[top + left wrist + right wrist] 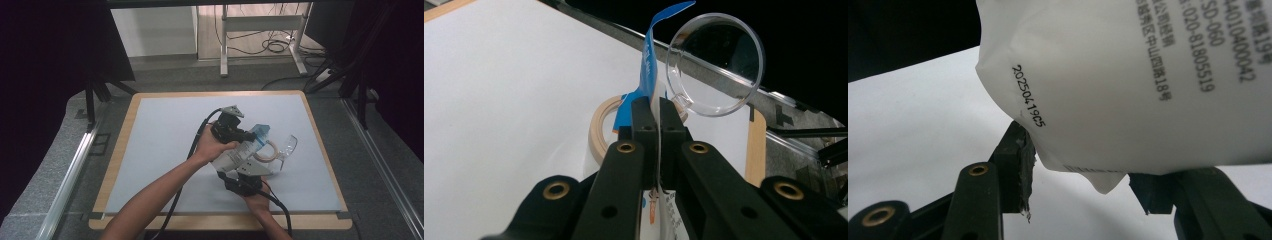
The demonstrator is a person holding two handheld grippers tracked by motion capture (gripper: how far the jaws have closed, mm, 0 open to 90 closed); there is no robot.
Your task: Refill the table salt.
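Left tongs (653,117) pinched the pouch (235,152) top shut; right tongs (1078,187), half-open, cradled its base. Best tear slowly.

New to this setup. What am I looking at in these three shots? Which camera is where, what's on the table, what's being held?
There is no robot arm: a person holds a hand-operated two-jaw gripper in each hand. The high view looks down from above the person's side onto the pale mat on the table. The other two cameras ride on the grippers and look along their black jaws.

The left gripper is shut on the thin sealed edge of a white and blue pouch. The right gripper holds the pouch's lower end between its jaws; the white side with printed text shows close up.

On the mat beyond the pouch lie a roll of tape and a clear plastic cup on its side, its round mouth facing the left gripper's camera.
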